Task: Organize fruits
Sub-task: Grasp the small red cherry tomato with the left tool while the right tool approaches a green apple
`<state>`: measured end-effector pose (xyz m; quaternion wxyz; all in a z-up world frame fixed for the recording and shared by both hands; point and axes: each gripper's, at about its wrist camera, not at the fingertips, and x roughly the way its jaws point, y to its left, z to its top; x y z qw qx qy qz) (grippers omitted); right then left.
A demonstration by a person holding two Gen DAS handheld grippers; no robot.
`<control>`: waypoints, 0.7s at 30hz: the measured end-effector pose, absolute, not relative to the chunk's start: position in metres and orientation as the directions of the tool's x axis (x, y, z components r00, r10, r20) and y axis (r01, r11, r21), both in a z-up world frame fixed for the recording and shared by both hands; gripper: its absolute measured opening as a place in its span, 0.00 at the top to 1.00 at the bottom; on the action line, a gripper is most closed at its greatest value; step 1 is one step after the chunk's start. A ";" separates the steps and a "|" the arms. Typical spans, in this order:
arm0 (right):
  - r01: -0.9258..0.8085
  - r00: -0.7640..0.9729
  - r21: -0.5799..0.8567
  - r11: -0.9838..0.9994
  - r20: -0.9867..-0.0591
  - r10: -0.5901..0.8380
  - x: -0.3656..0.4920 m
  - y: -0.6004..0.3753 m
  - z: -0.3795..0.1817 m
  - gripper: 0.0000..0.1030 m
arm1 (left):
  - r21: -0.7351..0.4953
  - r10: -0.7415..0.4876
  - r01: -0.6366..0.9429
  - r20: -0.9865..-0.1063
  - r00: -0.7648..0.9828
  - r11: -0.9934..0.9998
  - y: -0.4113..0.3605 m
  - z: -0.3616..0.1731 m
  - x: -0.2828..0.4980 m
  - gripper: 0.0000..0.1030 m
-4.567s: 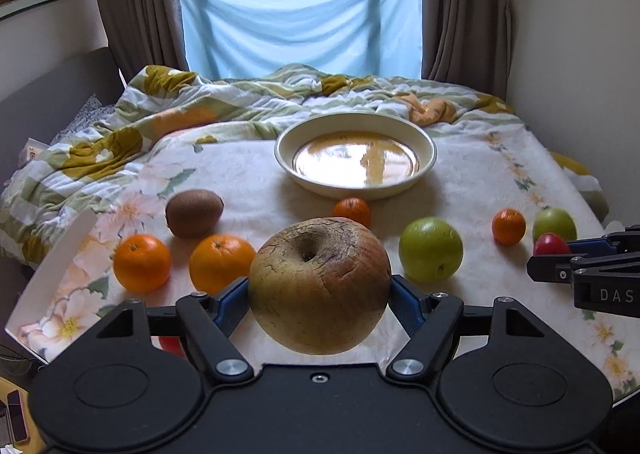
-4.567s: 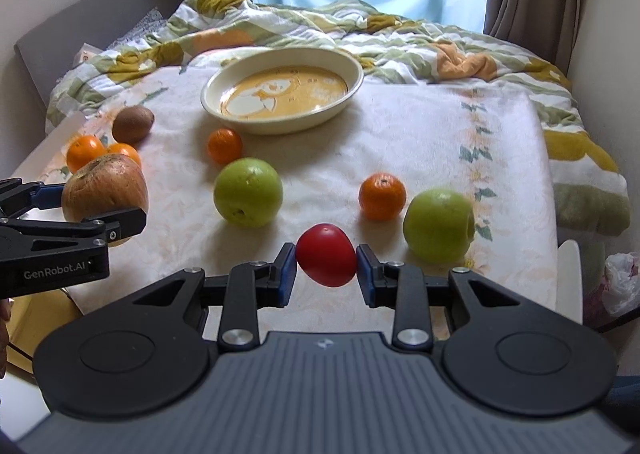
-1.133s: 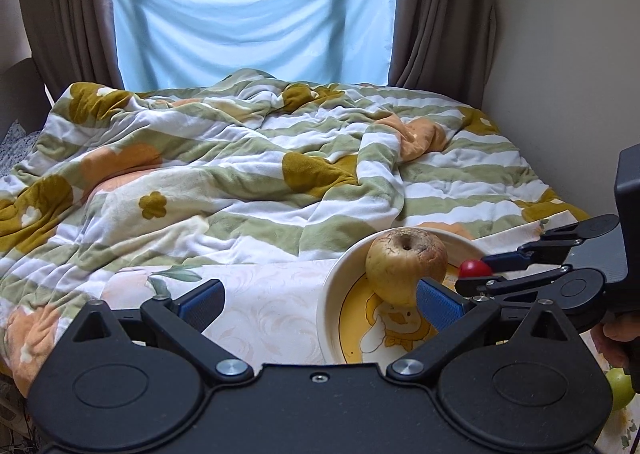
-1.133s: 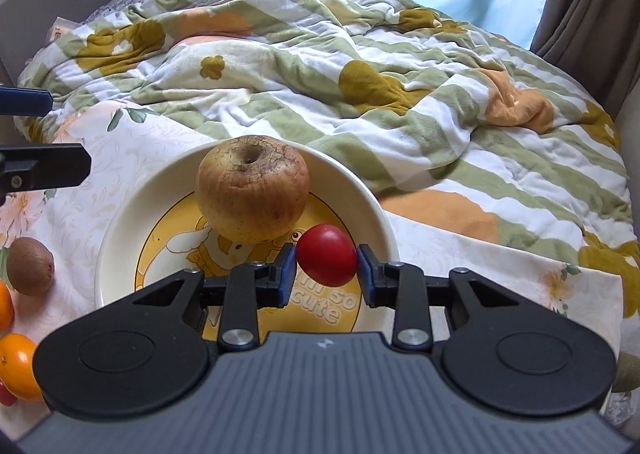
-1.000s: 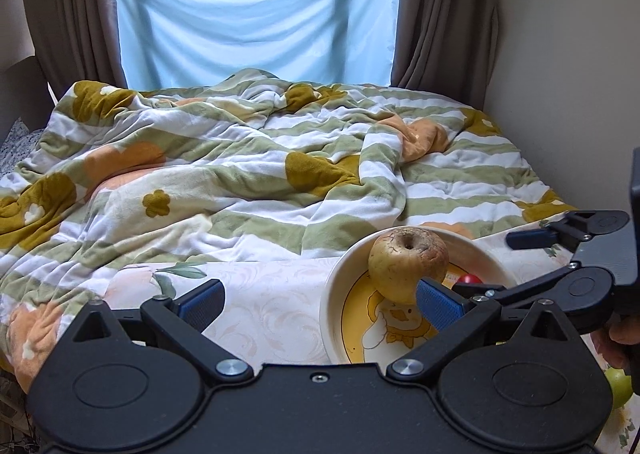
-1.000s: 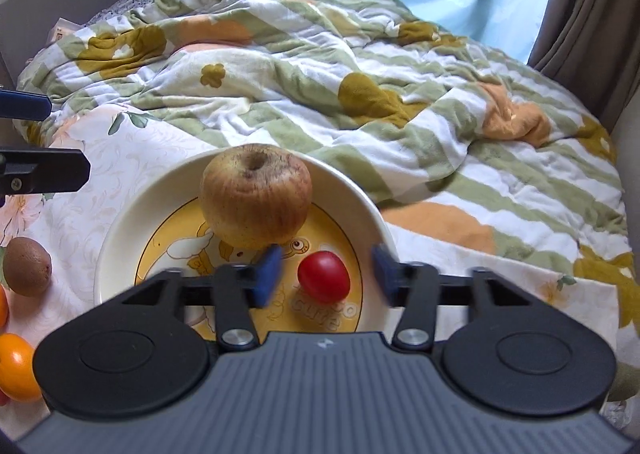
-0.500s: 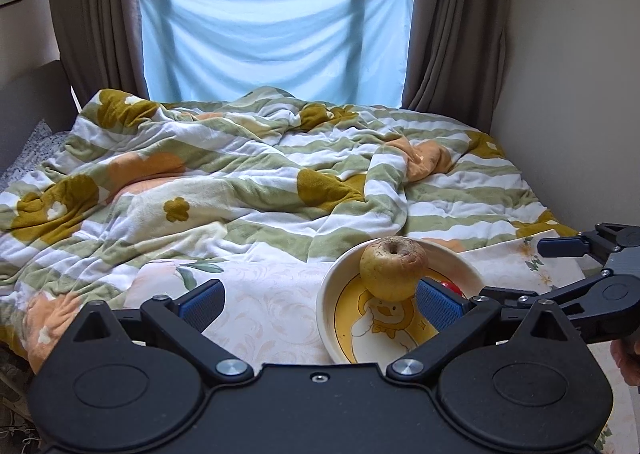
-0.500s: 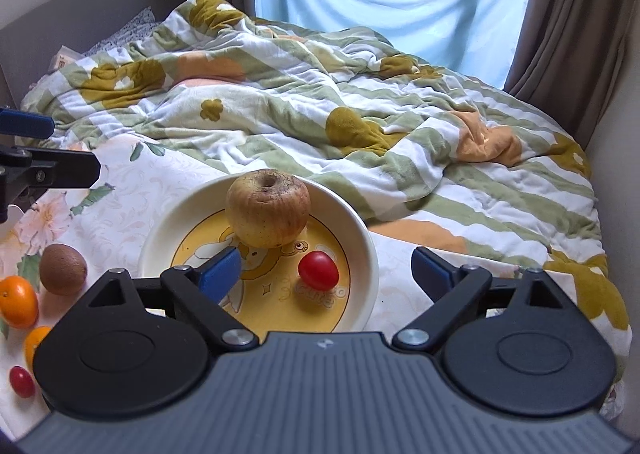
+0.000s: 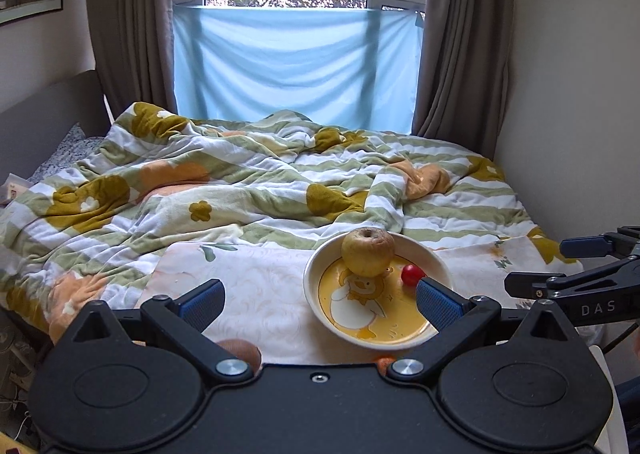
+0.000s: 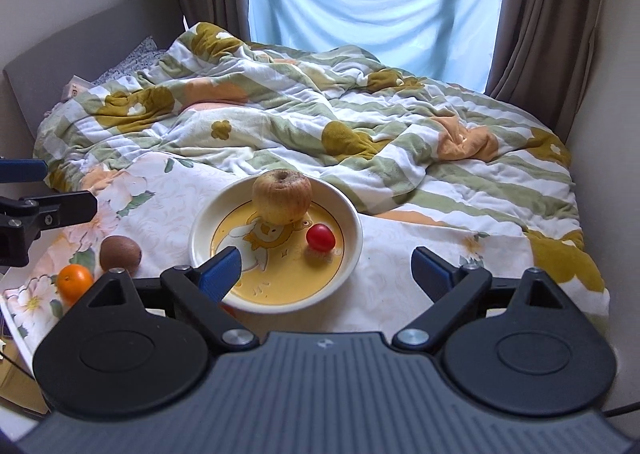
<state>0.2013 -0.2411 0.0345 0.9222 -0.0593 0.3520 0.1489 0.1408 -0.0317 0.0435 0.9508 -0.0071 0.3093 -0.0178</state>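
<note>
Jaws: both your left gripper (image 9: 318,300) and right gripper (image 10: 326,268) spread wide, empty.
Next fruit: kiwi (image 10: 120,253), probably nearest your left jaws, below-left of them.

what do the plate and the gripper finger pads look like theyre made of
Round cream plate with yellow cartoon centre: likely glazed ceramic, possibly melamine; its smooth rim shines. Blue pads on the right gripper's fingers: seemingly ribbed rubber or soft plastic, matte, on black, probably plastic, arms.

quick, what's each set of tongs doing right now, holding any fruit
Left tongs: open, holding nothing.
Right tongs: open, holding nothing; the apple and small red fruit lie in the bowl.
</note>
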 end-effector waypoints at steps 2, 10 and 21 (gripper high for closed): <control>-0.319 0.712 0.001 0.948 -0.660 0.240 0.186 -0.245 0.039 0.00 | -0.025 -0.028 0.017 -0.576 0.817 1.000 -0.035 0.046 0.125 0.00; -0.336 0.711 0.043 0.941 -0.644 0.283 0.135 -0.256 0.047 0.00 | -0.004 0.047 -0.058 -0.548 0.835 0.998 -0.045 0.050 0.068 0.00; -0.332 0.678 0.116 0.936 -0.661 0.322 0.092 -0.255 0.034 0.00 | 0.021 0.105 -0.115 -0.583 0.805 0.993 -0.036 0.023 0.033 0.00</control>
